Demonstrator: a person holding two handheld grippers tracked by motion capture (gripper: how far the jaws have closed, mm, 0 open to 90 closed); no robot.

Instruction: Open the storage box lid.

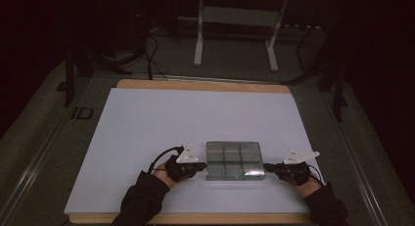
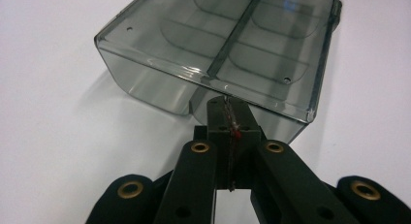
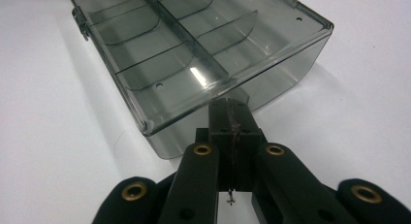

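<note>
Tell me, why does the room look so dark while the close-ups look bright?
High view: dim surroundings, the white table lit, glare on the clear box. Left gripper view: box bright, soft shadow beside it, left hand-held gripper sharp. Right gripper view: small glint on the lid.

I've got the box (image 1: 233,160) lying on the desk (image 1: 147,128), near its front edge; my left gripper (image 1: 204,165) sits at its left side, my right gripper (image 1: 265,166) at its right.

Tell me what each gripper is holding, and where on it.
Neither holds anything. The left gripper and right gripper are both shut with nothing between the jaws, their tips at opposite short ends of the clear plastic box, by its middle notch.
</note>
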